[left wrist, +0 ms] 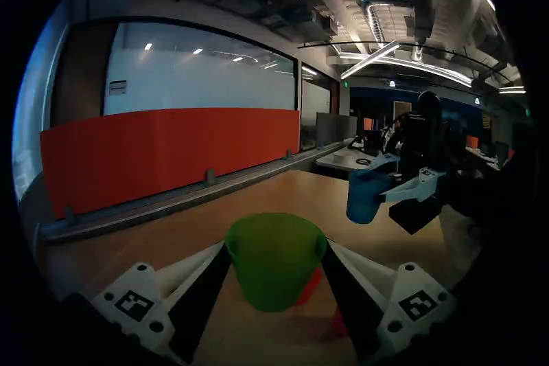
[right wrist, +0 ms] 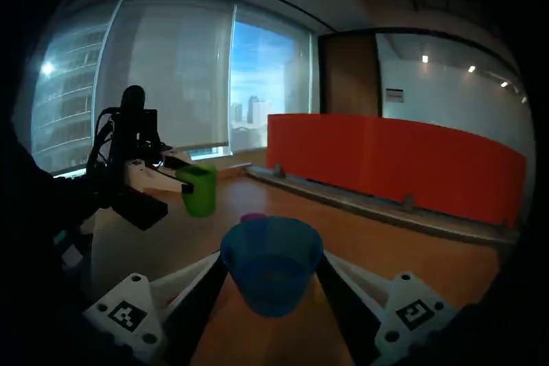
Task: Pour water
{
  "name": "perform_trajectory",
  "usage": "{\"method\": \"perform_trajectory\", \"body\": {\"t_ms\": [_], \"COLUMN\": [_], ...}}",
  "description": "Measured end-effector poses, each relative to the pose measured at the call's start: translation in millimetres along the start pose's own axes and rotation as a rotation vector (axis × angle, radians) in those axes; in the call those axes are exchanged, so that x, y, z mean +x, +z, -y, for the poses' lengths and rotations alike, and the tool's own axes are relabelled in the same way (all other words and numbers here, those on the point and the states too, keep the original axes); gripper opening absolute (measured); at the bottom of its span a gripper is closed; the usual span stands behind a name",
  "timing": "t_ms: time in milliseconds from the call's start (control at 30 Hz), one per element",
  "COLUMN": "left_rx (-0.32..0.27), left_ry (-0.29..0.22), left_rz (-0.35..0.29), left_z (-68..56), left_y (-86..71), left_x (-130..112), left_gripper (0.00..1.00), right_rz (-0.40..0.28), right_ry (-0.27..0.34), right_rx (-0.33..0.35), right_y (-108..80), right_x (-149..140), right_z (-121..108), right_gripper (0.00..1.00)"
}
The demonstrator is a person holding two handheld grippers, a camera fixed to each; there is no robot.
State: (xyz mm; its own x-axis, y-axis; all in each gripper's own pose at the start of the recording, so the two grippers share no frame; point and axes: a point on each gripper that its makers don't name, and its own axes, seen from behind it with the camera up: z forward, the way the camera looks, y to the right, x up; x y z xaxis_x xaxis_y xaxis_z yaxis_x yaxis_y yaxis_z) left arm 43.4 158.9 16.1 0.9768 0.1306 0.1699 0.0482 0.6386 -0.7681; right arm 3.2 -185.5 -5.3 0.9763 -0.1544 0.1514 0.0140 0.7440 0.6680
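Note:
A green cup (left wrist: 274, 266) stands upright between the fingers of my left gripper (left wrist: 274, 277), which is shut on it above the wooden table (left wrist: 288, 194). In the right gripper view the same green cup (right wrist: 200, 189) hangs at the left, held by that gripper (right wrist: 180, 186). My right gripper (right wrist: 272, 277) is shut on a blue cup (right wrist: 272, 263), also upright and lifted. The left gripper view shows the blue cup (left wrist: 361, 196) to the right, held by the right gripper (left wrist: 384, 194). I cannot make out water in either cup.
A red object (left wrist: 310, 287) lies on the table below the green cup, and a pink rim (right wrist: 252, 217) peeks out behind the blue cup. An orange partition (left wrist: 171, 150) runs along the table's far edge. Desks stand behind it.

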Motion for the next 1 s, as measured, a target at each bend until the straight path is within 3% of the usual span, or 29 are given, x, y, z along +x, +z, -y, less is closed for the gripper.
{"method": "perform_trajectory", "body": {"t_ms": [300,1000], "left_rx": [-0.014,-0.003], "left_ry": [0.002,0.017], "left_rz": [-0.013,-0.014], "left_z": [-6.4,-8.6], "left_y": [0.4,-0.9], "left_x": [5.0,-0.7], "left_gripper": [0.88,0.88], "right_rz": [-0.062,-0.067], "right_ry": [0.021,-0.036], "right_rx": [-0.009,0.012], "right_y": [-0.3,1.3], "right_x": [10.6,33.8], "right_z": [-5.8,-1.3], "right_gripper": [0.90,0.90]}}
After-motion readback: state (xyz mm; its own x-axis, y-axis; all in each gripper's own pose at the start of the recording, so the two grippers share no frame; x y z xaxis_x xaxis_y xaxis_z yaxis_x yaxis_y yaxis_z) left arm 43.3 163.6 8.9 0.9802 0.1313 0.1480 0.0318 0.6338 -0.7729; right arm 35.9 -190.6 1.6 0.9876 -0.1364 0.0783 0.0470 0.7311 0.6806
